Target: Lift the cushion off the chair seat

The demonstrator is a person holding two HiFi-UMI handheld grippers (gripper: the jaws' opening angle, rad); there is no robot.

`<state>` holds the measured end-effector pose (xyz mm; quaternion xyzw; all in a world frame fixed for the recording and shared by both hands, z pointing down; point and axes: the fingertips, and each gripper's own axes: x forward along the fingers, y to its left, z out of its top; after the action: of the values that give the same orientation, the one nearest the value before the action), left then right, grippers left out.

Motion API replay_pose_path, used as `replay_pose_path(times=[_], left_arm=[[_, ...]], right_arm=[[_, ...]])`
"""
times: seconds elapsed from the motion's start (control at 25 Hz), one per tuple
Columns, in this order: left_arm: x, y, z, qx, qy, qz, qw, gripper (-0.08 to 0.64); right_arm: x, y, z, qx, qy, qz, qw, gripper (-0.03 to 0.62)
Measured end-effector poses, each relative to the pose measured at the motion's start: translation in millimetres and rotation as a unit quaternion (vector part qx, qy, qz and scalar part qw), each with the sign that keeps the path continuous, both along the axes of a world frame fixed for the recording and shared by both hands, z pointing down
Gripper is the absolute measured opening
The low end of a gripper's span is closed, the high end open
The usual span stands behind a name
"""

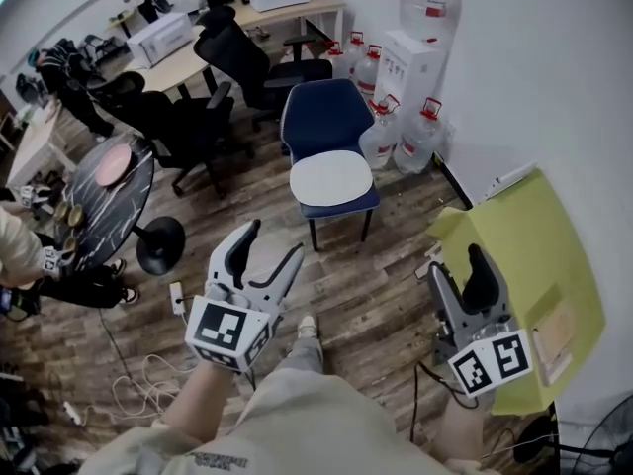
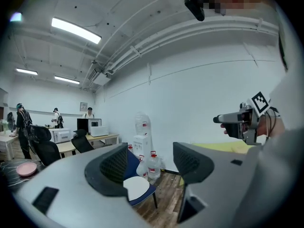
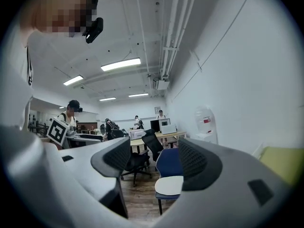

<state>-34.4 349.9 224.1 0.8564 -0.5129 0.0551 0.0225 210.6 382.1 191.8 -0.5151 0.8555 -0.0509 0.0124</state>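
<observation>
A white round cushion [image 1: 331, 178] lies on the seat of a blue chair [image 1: 321, 117] that stands on the wooden floor ahead of me. My left gripper [image 1: 277, 240] is open and empty, well short of the chair's front left. My right gripper [image 1: 457, 265] is open and empty too, off to the chair's right. In the left gripper view the cushion [image 2: 137, 188] and chair [image 2: 131, 161] show between the open jaws [image 2: 149, 167], far off. The right gripper view frames the cushion [image 3: 168, 185] and chair [image 3: 167, 163] between its spread jaws [image 3: 154, 163].
Water bottles [image 1: 381, 132] and a dispenser [image 1: 410, 62] stand by the wall right of the chair. Black office chairs [image 1: 198, 117] and a dark round table [image 1: 109, 181] are at the left. A yellow-green board [image 1: 544, 265] leans at the right. Cables [image 1: 138, 374] lie on the floor.
</observation>
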Motion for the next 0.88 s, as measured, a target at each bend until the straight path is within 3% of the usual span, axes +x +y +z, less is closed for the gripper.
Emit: replay_pose_path(times=[0.48,0.88], left_arm=[[-63.9,-192.5,35.1,-0.041,-0.005,0.021,0.9989,0.290],[-96.0,-258.0,49.6,-0.049,0.005,0.019,0.9986,0.293]], right_arm=[[-73.8,-188.5,29.8,-0.042,0.015,0.010,0.999,0.316],[-96.2,-248.4,61.8,-0.077,0.027,0.026,0.996,0.316]])
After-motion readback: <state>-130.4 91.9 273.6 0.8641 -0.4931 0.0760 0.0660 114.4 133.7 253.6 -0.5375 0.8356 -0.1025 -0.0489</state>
